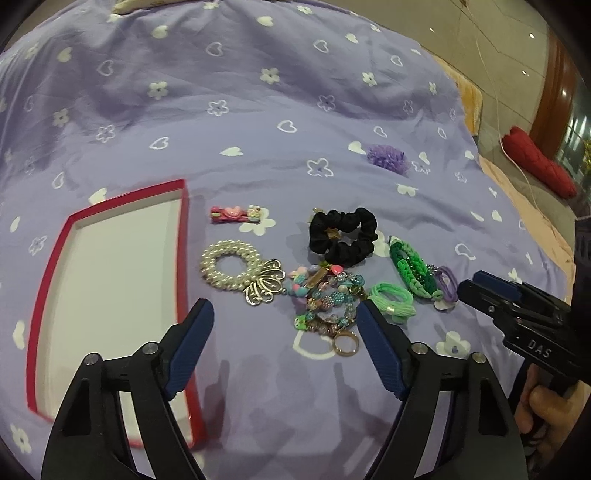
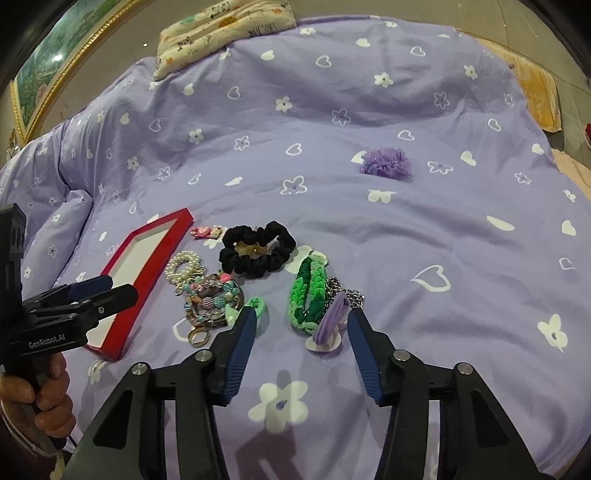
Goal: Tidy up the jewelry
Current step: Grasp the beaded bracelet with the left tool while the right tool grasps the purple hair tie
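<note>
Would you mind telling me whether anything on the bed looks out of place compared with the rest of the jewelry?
Yes: the fluffy purple scrunchie lies alone, farther up the bedspread, well apart from the cluster around the black scrunchie and pearl bracelet. The red tray beside the cluster holds nothing visible.

Home bedroom: bed under purple flower-and-heart quilt [image 2: 369,110], patterned pillow [image 2: 221,26] at head, gilt-framed picture [image 2: 48,70] on wall.
</note>
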Demonstrator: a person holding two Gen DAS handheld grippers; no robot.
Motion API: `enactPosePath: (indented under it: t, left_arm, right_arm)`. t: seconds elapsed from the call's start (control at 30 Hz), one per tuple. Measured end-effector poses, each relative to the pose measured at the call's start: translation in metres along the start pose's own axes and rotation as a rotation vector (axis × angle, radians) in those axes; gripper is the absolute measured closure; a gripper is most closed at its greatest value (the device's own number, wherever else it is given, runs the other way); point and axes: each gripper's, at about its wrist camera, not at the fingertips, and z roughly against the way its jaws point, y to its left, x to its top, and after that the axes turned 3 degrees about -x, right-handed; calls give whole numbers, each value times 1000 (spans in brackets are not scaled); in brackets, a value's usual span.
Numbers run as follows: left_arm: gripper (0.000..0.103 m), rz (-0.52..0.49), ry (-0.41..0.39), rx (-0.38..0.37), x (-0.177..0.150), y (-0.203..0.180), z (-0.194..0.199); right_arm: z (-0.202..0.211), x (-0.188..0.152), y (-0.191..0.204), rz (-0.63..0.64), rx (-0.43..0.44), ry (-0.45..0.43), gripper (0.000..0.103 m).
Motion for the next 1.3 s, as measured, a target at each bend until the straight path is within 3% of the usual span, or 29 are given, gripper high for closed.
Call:
enactPosePath:
  t: [0.23,0.47,0.57,0.67,0.73,0.8,0.9,1.13,1.2,1.3]
  left_arm:
    - [36,9,59,-37,5,4,-31]
    - [41,32,104,-98,7,9,-50]
    - [41,18,124,-115,0,5,-53]
    - [50,20,144,-124,-6,5,-58]
    - [53,34,144,-140,-8,6,-58]
    - [69,42,145,-153,-9,6,-57]
    - [70,59,154,-186,-12,7,-55]
    - [72,84,152,-187,-9,11,-63]
    - [93,80,155,-214,-7,10,-65]
    - [95,48,135,-205,-5,4,-60]
  right_arm:
    - [-24,1,-5,-14,-1,54,63]
    - [-38,2,-12,-39,8,79,78]
    - [-40,2,-14,-41,9,81,90]
    - [-41,1,-15,-43,10,81,96]
    - [-40,2,-15,-44,10,78,97]
    - [-38,2,-15,-43,15,72,97]
    - [-34,2,-14,-42,26,61,97]
    - [-32,1,-12,-45,37,57,97]
    - [-31,1,-12,-43,36,53,97]
    - [-30,1,-13,-45,35,46,97]
